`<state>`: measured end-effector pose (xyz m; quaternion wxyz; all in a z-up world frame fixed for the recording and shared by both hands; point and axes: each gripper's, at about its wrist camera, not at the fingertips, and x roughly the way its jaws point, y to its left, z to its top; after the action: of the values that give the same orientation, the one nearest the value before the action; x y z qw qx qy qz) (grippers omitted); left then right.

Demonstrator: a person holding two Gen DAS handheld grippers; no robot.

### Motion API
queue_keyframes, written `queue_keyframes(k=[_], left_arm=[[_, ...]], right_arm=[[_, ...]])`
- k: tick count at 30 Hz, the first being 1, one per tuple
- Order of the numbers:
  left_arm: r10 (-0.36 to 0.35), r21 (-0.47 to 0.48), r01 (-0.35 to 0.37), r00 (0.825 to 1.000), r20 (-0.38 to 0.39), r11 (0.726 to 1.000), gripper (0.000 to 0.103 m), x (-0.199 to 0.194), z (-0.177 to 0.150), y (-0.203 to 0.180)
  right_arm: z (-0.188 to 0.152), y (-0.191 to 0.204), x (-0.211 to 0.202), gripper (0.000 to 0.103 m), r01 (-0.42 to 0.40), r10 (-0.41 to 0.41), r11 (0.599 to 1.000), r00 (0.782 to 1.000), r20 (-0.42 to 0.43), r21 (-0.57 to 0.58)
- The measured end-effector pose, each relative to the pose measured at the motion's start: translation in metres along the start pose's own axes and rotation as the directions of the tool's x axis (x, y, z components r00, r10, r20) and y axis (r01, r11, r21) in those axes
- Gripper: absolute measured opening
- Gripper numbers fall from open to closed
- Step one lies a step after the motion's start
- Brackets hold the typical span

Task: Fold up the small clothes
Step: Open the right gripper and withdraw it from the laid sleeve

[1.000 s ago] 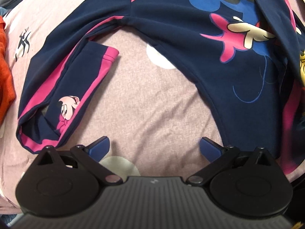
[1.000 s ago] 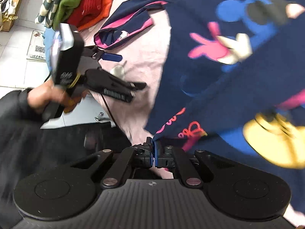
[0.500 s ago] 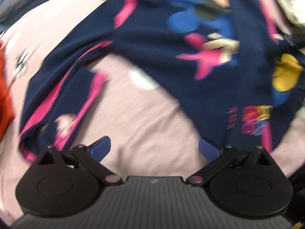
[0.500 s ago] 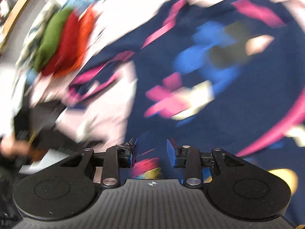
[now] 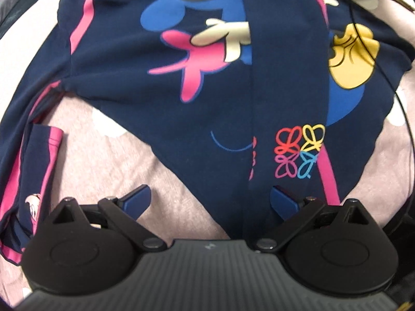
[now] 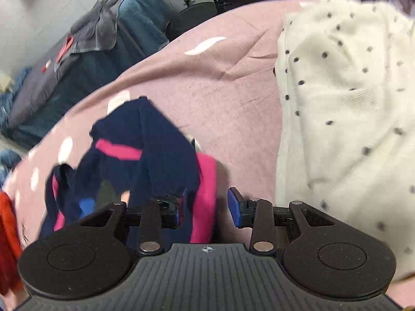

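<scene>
The navy sweatshirt (image 5: 207, 83) lies spread on the pink bedspread (image 5: 135, 160), front side up, bearing a cartoon print in blue, pink, cream and yellow. One sleeve is folded inward across the body, its pink side stripe running down past a cluster of four coloured butterfly outlines (image 5: 298, 153). The other sleeve (image 5: 33, 160) extends to the left of the body and doubles back on itself, with its pink cuff lying on the bedspread.

The left gripper (image 5: 209, 202) is positioned low at the near hem of the sweatshirt. Its jaws stand wide apart and hold nothing; one blue fingertip is over bare bedspread, the other over the navy fabric.

In the right wrist view, the right gripper (image 6: 206, 211) is over the far end of the garment (image 6: 145, 155), where navy cloth and a pink band lie bunched. Its jaws are parted; pink fabric sits in the gap, but no grip is evident.

A white knitted garment with dark dots (image 6: 345, 108) lies on the bedspread just to the right of that gripper. An orange-red piece of clothing (image 6: 7, 235) shows at the left edge. Beyond the bed stands furniture draped in blue and grey cloth (image 6: 109, 39). A thin black cable (image 5: 389, 77) crosses the right side of the left wrist view.
</scene>
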<state>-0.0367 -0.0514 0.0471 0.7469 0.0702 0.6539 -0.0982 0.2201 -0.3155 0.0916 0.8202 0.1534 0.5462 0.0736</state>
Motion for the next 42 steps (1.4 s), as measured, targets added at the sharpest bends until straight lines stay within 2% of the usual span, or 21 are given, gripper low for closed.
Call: queue_keyframes(k=[3, 5, 6, 10, 12, 14, 15, 16, 18, 20, 22, 23, 25, 27, 29, 35, 36, 37, 38, 40, 42], left_arm=[[-0.006, -0.026, 0.006, 1.0, -0.011, 1.0, 0.101, 0.004, 0.001, 0.001], [-0.005, -0.034, 0.005, 1.0, -0.012, 0.999, 0.102, 0.005, 0.0, 0.001], [-0.006, -0.037, 0.005, 1.0, -0.014, 0.999, 0.102, 0.005, 0.0, 0.001], [-0.007, -0.049, 0.007, 1.0, -0.013, 0.999, 0.103, 0.01, -0.001, -0.001], [-0.008, -0.056, 0.008, 1.0, -0.01, 0.998, 0.103, 0.01, -0.002, 0.0], [-0.01, -0.054, 0.009, 1.0, -0.015, 0.999, 0.103, 0.013, -0.002, 0.002], [-0.01, -0.049, 0.009, 1.0, -0.019, 0.999, 0.103, 0.014, -0.002, 0.003], [-0.011, -0.046, 0.01, 1.0, -0.022, 0.999, 0.103, 0.014, -0.001, 0.003], [-0.013, -0.042, 0.012, 1.0, -0.026, 0.999, 0.103, 0.015, 0.0, 0.004], [-0.013, -0.041, 0.012, 1.0, -0.026, 0.999, 0.103, 0.015, 0.0, 0.004], [-0.011, -0.041, 0.01, 1.0, -0.026, 0.999, 0.103, 0.016, 0.001, 0.003], [-0.01, -0.041, 0.009, 1.0, -0.027, 0.999, 0.103, 0.016, 0.002, 0.002], [-0.009, -0.038, 0.008, 1.0, -0.029, 0.999, 0.103, 0.016, 0.002, 0.002], [-0.006, -0.035, 0.005, 0.999, -0.031, 0.999, 0.103, 0.015, 0.003, 0.001], [-0.001, -0.035, 0.0, 0.999, -0.036, 0.999, 0.103, 0.015, 0.002, 0.001], [0.008, -0.028, -0.009, 0.999, -0.044, 1.0, 0.103, 0.015, 0.0, -0.002], [0.008, -0.031, -0.01, 0.999, -0.046, 0.999, 0.103, 0.015, 0.001, -0.002], [0.01, -0.034, -0.011, 0.999, -0.047, 0.999, 0.103, 0.015, 0.002, -0.002], [0.012, -0.038, -0.014, 0.999, -0.046, 0.999, 0.103, 0.015, 0.002, -0.003], [0.016, -0.044, -0.018, 0.999, -0.04, 0.999, 0.103, 0.014, 0.001, -0.003], [0.016, -0.049, -0.018, 0.999, -0.031, 0.999, 0.103, 0.014, -0.001, -0.003]], right_arm=[[0.006, -0.005, 0.019, 0.058, -0.059, 0.06, 0.997, 0.998, -0.024, 0.047], [0.011, -0.006, 0.021, 0.035, -0.097, 0.099, 0.991, 0.995, -0.017, 0.091], [0.013, -0.006, 0.02, 0.018, -0.123, 0.124, 0.986, 0.992, -0.01, 0.115], [0.024, -0.011, 0.001, 0.011, -0.212, 0.199, 0.956, 0.977, 0.082, 0.204], [0.029, -0.018, -0.007, 0.01, -0.181, 0.156, 0.949, 0.981, 0.113, 0.259], [0.03, -0.02, -0.003, 0.01, -0.13, 0.111, 0.961, 0.99, 0.088, 0.246], [0.029, -0.02, 0.003, 0.015, -0.116, 0.106, 0.97, 0.993, 0.06, 0.215], [0.029, -0.02, 0.008, 0.025, -0.098, 0.096, 0.977, 0.995, 0.021, 0.19], [0.029, -0.016, 0.007, 0.036, -0.024, 0.023, 0.987, 1.0, 0.007, 0.157], [0.03, -0.012, -0.007, 0.04, 0.009, -0.016, 0.988, 0.999, 0.041, 0.152], [0.032, -0.002, -0.022, 0.051, 0.077, -0.086, 0.992, 0.992, 0.093, 0.099], [0.034, 0.006, -0.028, 0.056, 0.102, -0.107, 0.994, 0.985, 0.133, 0.045], [0.039, 0.025, -0.03, 0.073, 0.093, -0.073, 0.99, 0.981, 0.181, -0.104], [0.044, 0.043, -0.021, 0.075, 0.068, -0.03, 0.971, 0.986, 0.164, -0.231], [0.052, 0.058, -0.003, 0.074, 0.056, -0.012, 0.954, 0.989, 0.15, -0.295], [0.084, 0.075, 0.072, 0.074, 0.06, -0.041, 0.946, 0.997, 0.067, -0.319], [0.087, 0.074, 0.079, 0.066, 0.049, -0.04, 0.948, 0.999, 0.035, -0.315], [0.089, 0.073, 0.087, 0.023, 0.042, -0.045, 0.947, 0.999, -0.003, -0.319], [0.089, 0.076, 0.091, 0.007, 0.036, -0.048, 0.942, 0.998, -0.029, -0.333], [0.091, 0.081, 0.089, 0.004, 0.041, -0.041, 0.93, 0.999, 0.007, -0.365], [0.098, 0.079, 0.079, 0.004, 0.068, -0.045, 0.941, 0.996, 0.079, -0.331]])
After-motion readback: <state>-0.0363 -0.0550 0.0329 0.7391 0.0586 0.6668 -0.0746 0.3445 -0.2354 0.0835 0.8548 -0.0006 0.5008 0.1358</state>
